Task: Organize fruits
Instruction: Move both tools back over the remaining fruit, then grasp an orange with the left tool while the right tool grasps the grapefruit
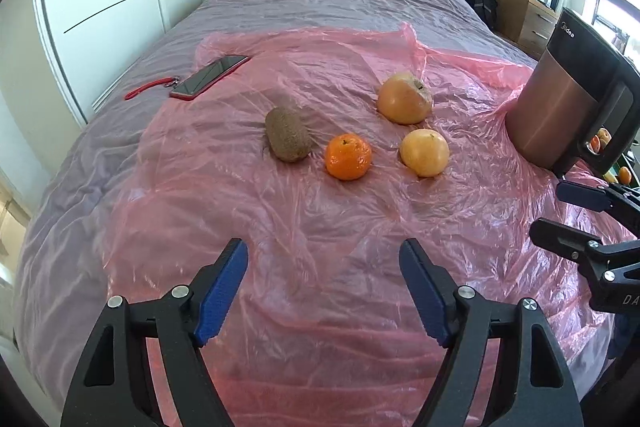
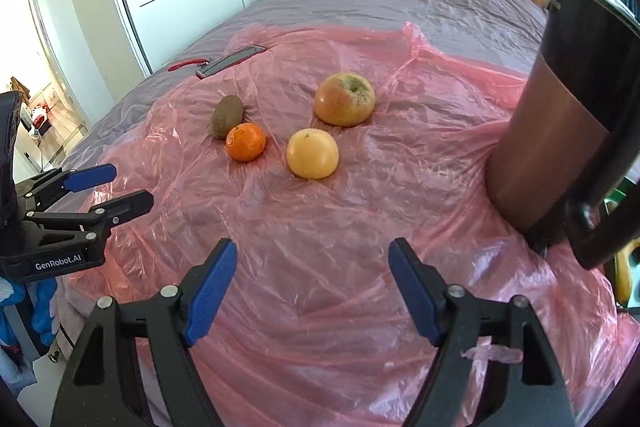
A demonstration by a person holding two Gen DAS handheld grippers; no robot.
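1. Four fruits lay on the pink plastic sheet [image 1: 320, 227] ahead of both your claws: a kiwi [image 1: 287, 135], a tangerine [image 1: 348, 156], a pale yellow fruit [image 1: 425, 152] and a larger blotched fruit [image 1: 405, 98].
2. Your left gripper [image 1: 324, 291] stood partly open with nothing between its pads; the tangerine sat nearly straight ahead of it, the kiwi just left of that line, both well clear of the tips.
3. Your right gripper [image 2: 312, 291] was likewise spread and empty; the pale yellow fruit lay straight ahead, the blotched one beyond it.
4. You should have judged all four as light, rounded and prone to rolling on the slick, crinkled sheet over soft bedding.
5. You'd likely have done best gripping the kiwi across its short middle, gently, since it probably bruises; its fuzz should help the hold.
6. You'd have wanted the tangerine and the two smooth fruits taken across their widest part, as the skins looked slippery.
7. You had a copper-and-black jug [image 1: 568, 107] close to the right of your claws.
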